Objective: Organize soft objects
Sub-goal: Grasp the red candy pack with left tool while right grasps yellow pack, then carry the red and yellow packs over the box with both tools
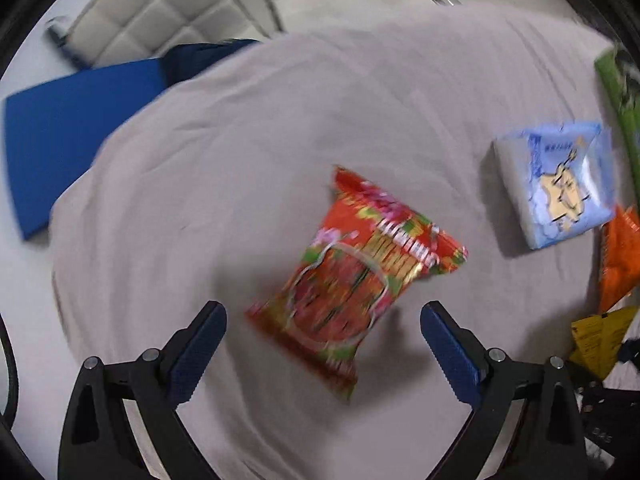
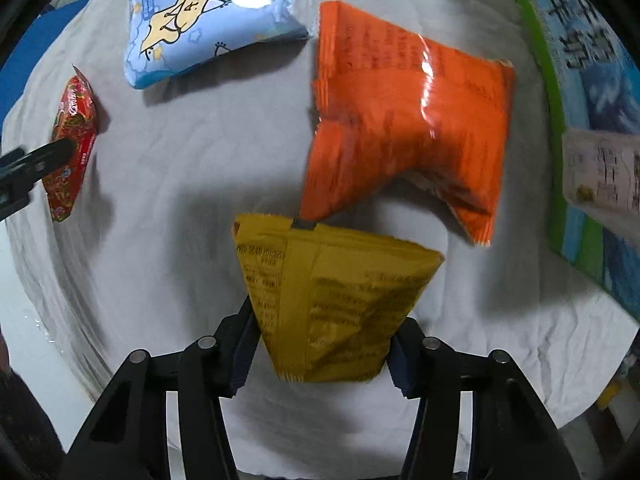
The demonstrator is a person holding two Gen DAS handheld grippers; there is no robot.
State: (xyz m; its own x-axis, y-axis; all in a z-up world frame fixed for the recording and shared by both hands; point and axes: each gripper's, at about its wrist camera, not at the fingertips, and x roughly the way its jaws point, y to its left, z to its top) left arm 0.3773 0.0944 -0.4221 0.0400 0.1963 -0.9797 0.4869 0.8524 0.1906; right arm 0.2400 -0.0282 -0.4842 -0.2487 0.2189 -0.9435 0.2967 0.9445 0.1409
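Surface: a wrinkled pale grey cloth (image 1: 248,152) spread over a table, bearing all packets.

Left gripper (image 1: 323,326): black frame with blue ribbed pads, jaws spread wide, holding nothing. It hangs over a red crinkly snack packet with green and pink print (image 1: 356,276), which lies on the cloth between and just beyond the fingers; the view is blurred.

Right gripper (image 2: 322,354): jaws closed partway on a yellow foil packet with dark printed text (image 2: 332,300), pinched at its near, narrow end, the wider end fanning away from the fingers.

Orange glossy foil packet (image 2: 404,120): just beyond the yellow one, its near corner at the yellow packet's far edge.

Light blue soft tissue pack with a cartoon figure (image 2: 200,24): far left of the orange packet, apart from it.

Large green-edged blue printed bag (image 2: 580,80): along the right edge of the cloth.

Flat blue pad (image 1: 68,136): far left, partly under the cloth.

White quilted chair (image 1: 152,12): beyond the table.
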